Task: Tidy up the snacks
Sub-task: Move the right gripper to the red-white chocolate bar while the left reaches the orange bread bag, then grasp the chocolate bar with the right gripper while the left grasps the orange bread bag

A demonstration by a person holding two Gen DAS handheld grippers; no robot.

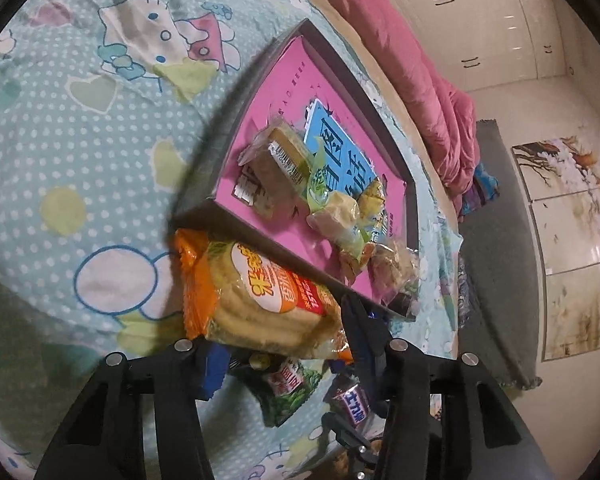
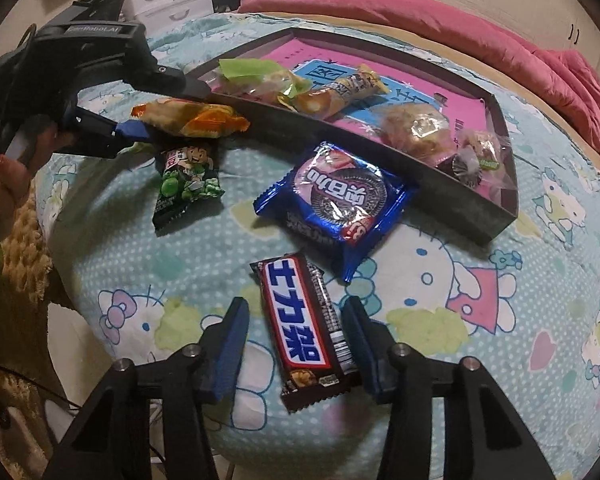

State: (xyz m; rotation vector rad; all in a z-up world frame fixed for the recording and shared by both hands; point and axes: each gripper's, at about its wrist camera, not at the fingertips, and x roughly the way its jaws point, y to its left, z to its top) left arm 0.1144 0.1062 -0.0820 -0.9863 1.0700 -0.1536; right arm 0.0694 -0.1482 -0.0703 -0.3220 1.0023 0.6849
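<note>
On the cartoon-print turquoise bedsheet (image 2: 148,248), the left gripper (image 2: 172,114) pinches the orange-ended clear pack of rice crackers (image 1: 260,300) beside the dark-walled, pink-floored tray (image 2: 380,152), while the right gripper (image 2: 296,336) straddles the brown chocolate bar (image 2: 308,336) (jaws part open, pads not visibly touching).

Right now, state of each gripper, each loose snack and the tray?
Left gripper: shut on the orange-ended cracker pack, beside the tray.
Right gripper: open, straddling the brown chocolate bar, which lies flat on the bedspread.
Blue cookie packet: flat, sealed, outside the tray.
Green pea packet: flat, untouched.
Dark pink-lined tray: holds several wrapped snacks.
</note>
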